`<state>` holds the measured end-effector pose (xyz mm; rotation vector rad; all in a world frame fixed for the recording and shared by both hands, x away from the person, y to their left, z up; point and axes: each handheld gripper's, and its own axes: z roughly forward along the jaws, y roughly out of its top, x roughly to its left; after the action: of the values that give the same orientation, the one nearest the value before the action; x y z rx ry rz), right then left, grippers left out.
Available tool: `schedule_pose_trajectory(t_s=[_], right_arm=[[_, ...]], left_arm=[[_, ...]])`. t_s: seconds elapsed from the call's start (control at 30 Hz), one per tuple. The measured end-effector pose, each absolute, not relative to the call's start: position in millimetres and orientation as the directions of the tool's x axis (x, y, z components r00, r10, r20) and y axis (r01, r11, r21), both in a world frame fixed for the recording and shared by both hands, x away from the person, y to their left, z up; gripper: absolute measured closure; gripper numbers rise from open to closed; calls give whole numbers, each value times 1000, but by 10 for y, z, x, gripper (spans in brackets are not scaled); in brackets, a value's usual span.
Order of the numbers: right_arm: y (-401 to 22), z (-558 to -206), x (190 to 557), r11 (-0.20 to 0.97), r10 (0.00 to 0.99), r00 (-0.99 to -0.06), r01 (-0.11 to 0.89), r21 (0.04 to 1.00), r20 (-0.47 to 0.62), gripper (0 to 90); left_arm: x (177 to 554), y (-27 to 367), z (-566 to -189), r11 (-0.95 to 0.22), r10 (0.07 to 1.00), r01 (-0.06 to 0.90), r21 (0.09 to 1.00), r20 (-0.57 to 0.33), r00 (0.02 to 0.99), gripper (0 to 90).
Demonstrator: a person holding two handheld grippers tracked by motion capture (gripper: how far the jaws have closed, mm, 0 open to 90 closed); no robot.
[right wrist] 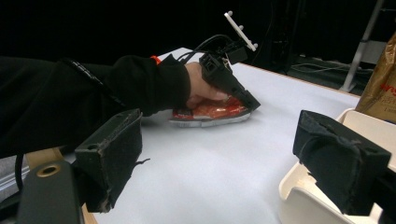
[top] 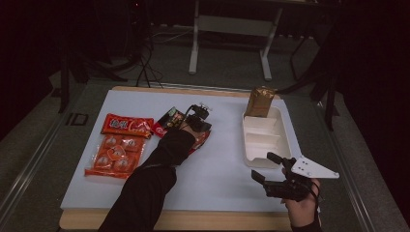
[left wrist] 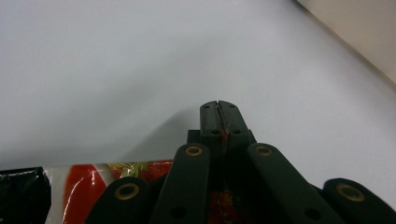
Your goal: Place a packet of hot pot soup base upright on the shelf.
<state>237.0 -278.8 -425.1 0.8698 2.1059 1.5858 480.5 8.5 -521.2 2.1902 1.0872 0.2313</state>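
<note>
On red packet (right wrist: pixel 210 111), clamped hand-held gripper (left wrist: pixel 219 106)

Left tool (right wrist: pixel 252 103) tilted down, jaws pressed together, left arm stretched forward, right tool (top: pixel 265 166) held level, jaws apart

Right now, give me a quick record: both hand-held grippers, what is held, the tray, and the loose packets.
left hand-held gripper: shut on red snack packet, its edge pinched between the jaws
right hand-held gripper: open, holding nothing, beside the tray's near end
white tray: compartments bare, except a brown bag standing at the far end
loose packets: red bar packet, orange multipack, dark packet, all at the table's left
</note>
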Motion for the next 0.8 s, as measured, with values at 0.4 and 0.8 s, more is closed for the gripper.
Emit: schedule_pose_trajectory(t_s=[0.4,0.8], right_arm=[[-2757,-4252,2365,185,662,-746,256,949,72,153],[-2694,-4252,2363,195,648,-758,258,946,73,154]], left_arm=[[4516,101,-5194,-434,744,638,636,-146,652,900],[4249,198,-5150,-443,724,644,624,-174,667,900]])
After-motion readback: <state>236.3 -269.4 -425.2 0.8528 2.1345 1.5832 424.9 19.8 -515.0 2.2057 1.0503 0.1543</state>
